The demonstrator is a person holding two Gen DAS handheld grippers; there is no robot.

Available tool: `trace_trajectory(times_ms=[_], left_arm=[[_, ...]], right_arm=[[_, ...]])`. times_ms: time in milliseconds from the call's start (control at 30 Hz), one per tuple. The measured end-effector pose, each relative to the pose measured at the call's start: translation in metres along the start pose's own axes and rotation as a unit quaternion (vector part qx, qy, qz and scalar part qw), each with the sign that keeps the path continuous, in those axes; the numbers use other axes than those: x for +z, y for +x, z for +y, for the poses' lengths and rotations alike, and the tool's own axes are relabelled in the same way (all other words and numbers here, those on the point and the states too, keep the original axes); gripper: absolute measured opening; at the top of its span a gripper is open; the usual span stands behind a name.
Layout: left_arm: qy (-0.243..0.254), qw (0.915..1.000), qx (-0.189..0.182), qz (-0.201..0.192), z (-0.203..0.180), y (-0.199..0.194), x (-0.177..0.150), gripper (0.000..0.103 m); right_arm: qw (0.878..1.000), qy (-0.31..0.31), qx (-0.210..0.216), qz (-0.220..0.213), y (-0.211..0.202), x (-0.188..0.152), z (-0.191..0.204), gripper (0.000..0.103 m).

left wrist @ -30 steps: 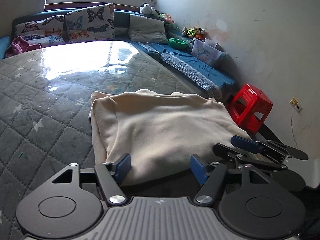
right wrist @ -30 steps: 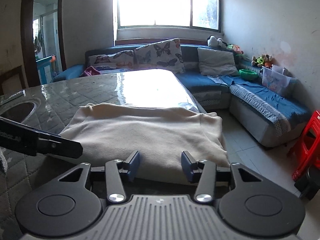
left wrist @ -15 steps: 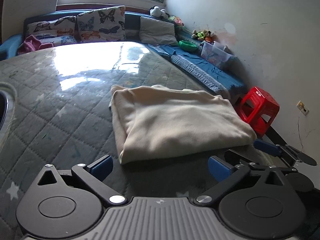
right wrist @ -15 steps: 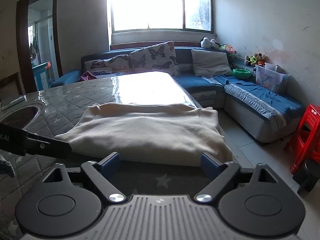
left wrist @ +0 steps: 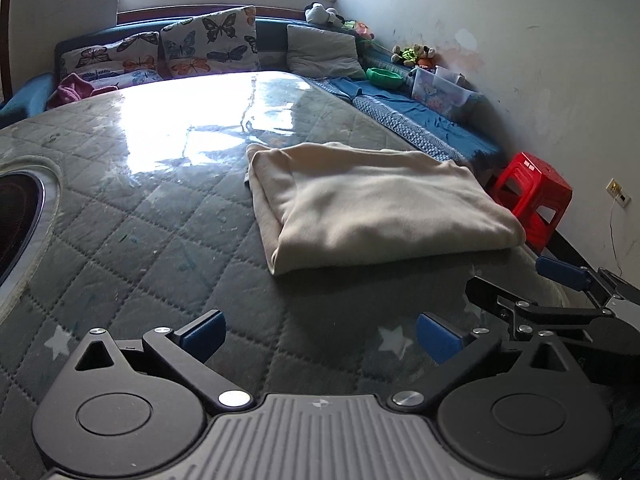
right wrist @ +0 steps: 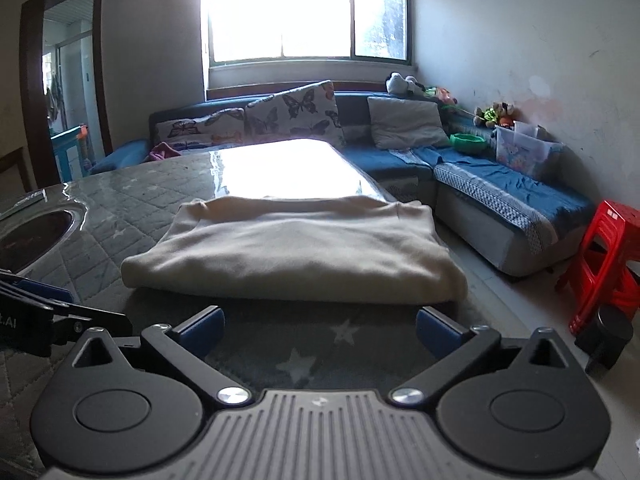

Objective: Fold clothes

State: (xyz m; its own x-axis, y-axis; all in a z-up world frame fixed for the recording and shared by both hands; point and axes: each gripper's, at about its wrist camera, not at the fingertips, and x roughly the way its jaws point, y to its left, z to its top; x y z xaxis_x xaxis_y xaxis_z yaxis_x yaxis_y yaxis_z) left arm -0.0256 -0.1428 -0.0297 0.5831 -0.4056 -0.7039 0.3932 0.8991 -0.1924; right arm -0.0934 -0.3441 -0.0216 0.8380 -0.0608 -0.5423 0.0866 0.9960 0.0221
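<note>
Am holding left gripper (left wrist: 320, 334) and right gripper (right wrist: 318, 330) released, jaws just opened, empty; folded cream garment (left wrist: 372, 204) lying flat, long axis across table (left wrist: 120, 220), fold edge facing me

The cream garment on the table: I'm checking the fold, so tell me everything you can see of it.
The cream fleece-like garment lies folded into a thick, roughly rectangular stack on the grey quilted star-print table cover, near the table edge facing the sofa. Its layered edges show on one side, and the near edge is a rounded fold. The top is smooth with soft dimples. Nothing touches it but the cover; both grippers sit short of it, jaws wide apart.
</note>
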Motion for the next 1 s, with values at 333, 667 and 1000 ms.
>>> trace_trajectory(times_ms=[333,667,1000], left_arm=[[0.007,1.0000,0.005,0.005,-0.003,-0.005,-0.009,0.103],[0.010,0.9999,0.004,0.006,-0.008,-0.009,-0.014,0.103],[0.011,0.9999,0.000,0.010,-0.013,-0.010,-0.016,0.103]], right_arm=[[0.999,0.030,-0.015,0.007,-0.008,-0.009,0.001,0.103],[0.999,0.046,-0.017,0.006,-0.013,-0.012,-0.001,0.103],[0.998,0.050,-0.022,-0.004,-0.018,-0.014,-0.002,0.103]])
